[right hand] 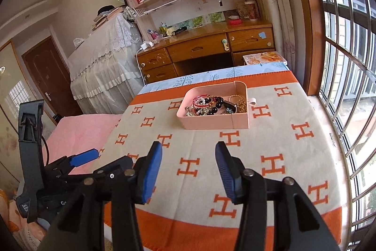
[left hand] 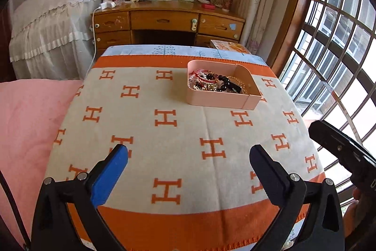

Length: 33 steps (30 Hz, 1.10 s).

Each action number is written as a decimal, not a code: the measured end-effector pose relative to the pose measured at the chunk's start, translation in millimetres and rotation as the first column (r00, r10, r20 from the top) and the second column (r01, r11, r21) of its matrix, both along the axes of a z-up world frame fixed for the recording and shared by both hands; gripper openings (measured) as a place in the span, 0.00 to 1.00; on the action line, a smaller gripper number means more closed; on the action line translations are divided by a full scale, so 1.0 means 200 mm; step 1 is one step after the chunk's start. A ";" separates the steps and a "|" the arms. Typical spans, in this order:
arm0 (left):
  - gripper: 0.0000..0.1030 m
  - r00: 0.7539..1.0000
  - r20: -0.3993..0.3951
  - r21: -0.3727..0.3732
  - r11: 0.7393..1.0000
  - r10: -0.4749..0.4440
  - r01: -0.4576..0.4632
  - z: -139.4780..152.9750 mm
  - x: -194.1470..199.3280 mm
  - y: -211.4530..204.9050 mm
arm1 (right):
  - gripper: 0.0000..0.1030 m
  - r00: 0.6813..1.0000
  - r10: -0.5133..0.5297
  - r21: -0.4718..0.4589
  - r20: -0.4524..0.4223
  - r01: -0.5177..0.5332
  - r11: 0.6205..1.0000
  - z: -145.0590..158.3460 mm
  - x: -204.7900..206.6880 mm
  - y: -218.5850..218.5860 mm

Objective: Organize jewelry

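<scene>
Tangled beads, red strings and gold chains point(right hand: 212, 104), piled in pink plastic tray point(left hand: 218, 101) near blanket's point(left hand: 178, 133) far edge; both grippers point(left hand: 188, 164) point(right hand: 188, 168) wide apart, holding nothing.

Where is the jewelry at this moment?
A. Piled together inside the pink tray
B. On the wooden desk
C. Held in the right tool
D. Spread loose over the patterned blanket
A: the jewelry lies heaped inside the pink tray, while the left tool and right tool are both open and empty.
</scene>
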<state>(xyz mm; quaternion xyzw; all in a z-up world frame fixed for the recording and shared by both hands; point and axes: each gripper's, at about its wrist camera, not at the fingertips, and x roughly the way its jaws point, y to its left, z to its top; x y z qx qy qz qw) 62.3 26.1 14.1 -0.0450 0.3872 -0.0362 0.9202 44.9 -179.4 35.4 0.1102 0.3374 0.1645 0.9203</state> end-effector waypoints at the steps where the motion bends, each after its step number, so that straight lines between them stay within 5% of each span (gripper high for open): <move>1: 0.99 1.000 0.017 0.003 1.000 0.009 -0.009 0.00 -0.05 0.01 | 0.47 1.000 -0.004 -0.011 0.010 0.004 1.000 -0.01 -0.05 0.02; 12: 0.99 0.983 0.151 0.088 0.989 0.103 -0.118 0.08 -0.35 0.00 | 0.47 0.996 -0.075 -0.074 0.058 0.079 0.994 -0.07 -0.28 0.08; 33: 0.99 0.982 0.164 0.105 0.988 0.096 -0.115 0.07 -0.36 -0.05 | 0.47 0.998 -0.068 -0.087 0.013 0.069 0.994 -0.13 -0.28 0.10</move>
